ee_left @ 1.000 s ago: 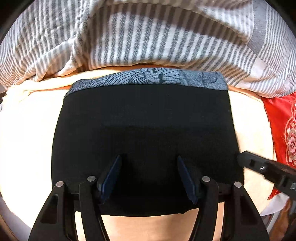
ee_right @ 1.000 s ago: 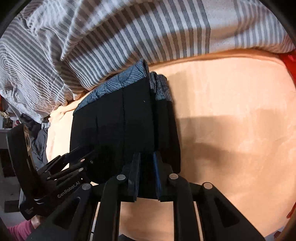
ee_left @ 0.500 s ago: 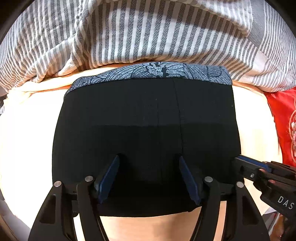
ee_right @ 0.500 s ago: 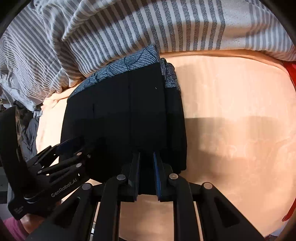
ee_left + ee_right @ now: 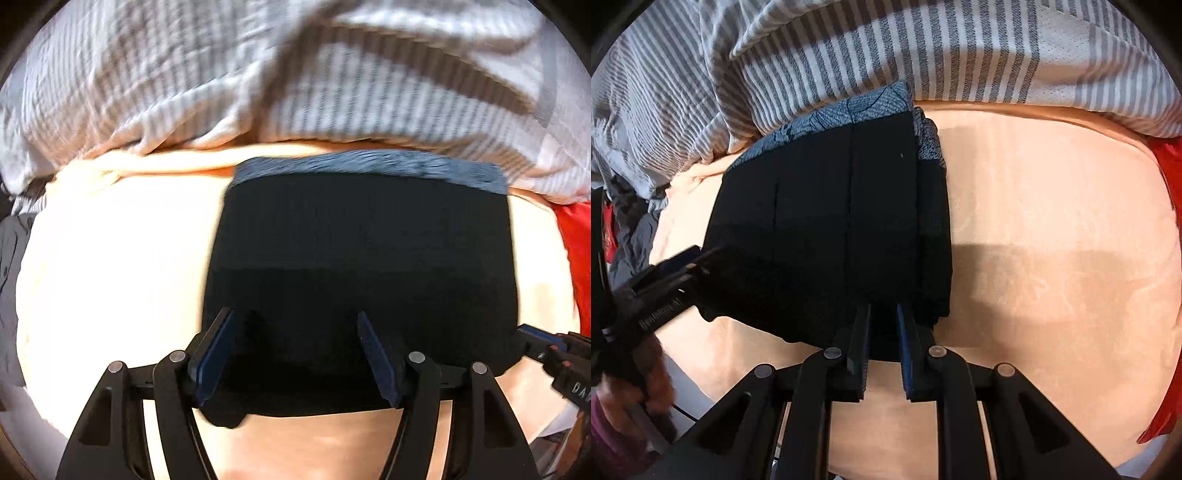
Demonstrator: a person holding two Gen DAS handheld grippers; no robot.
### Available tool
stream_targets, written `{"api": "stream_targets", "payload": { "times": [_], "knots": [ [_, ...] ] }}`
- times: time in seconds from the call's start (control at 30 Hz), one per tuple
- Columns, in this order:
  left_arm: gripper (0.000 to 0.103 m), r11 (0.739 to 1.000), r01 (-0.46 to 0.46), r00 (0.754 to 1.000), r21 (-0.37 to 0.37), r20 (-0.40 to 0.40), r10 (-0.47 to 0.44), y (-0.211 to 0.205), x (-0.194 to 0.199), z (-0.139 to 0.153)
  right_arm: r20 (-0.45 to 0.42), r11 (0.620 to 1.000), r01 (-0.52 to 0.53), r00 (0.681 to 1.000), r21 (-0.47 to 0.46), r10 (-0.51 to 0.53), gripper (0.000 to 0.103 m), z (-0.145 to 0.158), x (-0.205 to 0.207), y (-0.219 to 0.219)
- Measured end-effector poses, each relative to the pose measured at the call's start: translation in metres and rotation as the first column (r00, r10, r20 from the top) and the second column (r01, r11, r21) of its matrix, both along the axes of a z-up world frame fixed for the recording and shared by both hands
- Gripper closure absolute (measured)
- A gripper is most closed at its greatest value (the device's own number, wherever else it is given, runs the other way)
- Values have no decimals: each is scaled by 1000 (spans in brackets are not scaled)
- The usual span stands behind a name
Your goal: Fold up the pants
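Left wrist view, then right wrist view: folded pants on a peach bedspread, one gripper spread wide, the other nipped on the near edge.

Left wrist view: the black pants sat further right in the picture than a second before, and the whole picture had gone blurred, smearing the striped quilt. The left gripper hung over the near edge with jaws wide apart, holding nothing; its right jaw was cut off low down. The right gripper showed only as a tip at the pants' right edge.

Right wrist view: little had changed. The right gripper stayed nearly closed, pinching the pants' near hem on the bedspread. The left gripper and hand were blurred, cut off at the frame's left.
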State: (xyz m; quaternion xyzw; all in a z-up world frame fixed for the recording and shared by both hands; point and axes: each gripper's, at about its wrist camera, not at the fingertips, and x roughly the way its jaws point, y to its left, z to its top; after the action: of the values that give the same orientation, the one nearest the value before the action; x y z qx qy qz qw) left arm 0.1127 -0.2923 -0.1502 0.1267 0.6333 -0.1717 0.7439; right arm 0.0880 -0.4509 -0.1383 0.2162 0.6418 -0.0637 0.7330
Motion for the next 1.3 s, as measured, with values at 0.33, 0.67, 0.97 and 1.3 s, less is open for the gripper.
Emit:
{"api": "stream_targets", "payload": {
  "times": [0.33, 0.67, 0.97, 1.3],
  "knots": [
    [7, 999, -41, 998, -11, -56, 40, 18, 13, -37, -14, 1000, 1, 1000, 2, -1, 87, -19, 4, 0],
    [7, 1000, -6, 996, -25, -86, 4, 19, 18, -20, -31, 999, 26, 999, 44, -25, 87, -17, 5, -6],
    [7, 998, 2, 997, -69, -81, -7, 34, 50, -3, -41, 998, 33, 999, 45, -31, 60, -10, 2, -15],
    [7, 990, 18, 985, -140, -170, -42, 46, 70, -29, 80, 977, 69, 993, 200, -86, 39, -5, -1, -53]
  ]
}}
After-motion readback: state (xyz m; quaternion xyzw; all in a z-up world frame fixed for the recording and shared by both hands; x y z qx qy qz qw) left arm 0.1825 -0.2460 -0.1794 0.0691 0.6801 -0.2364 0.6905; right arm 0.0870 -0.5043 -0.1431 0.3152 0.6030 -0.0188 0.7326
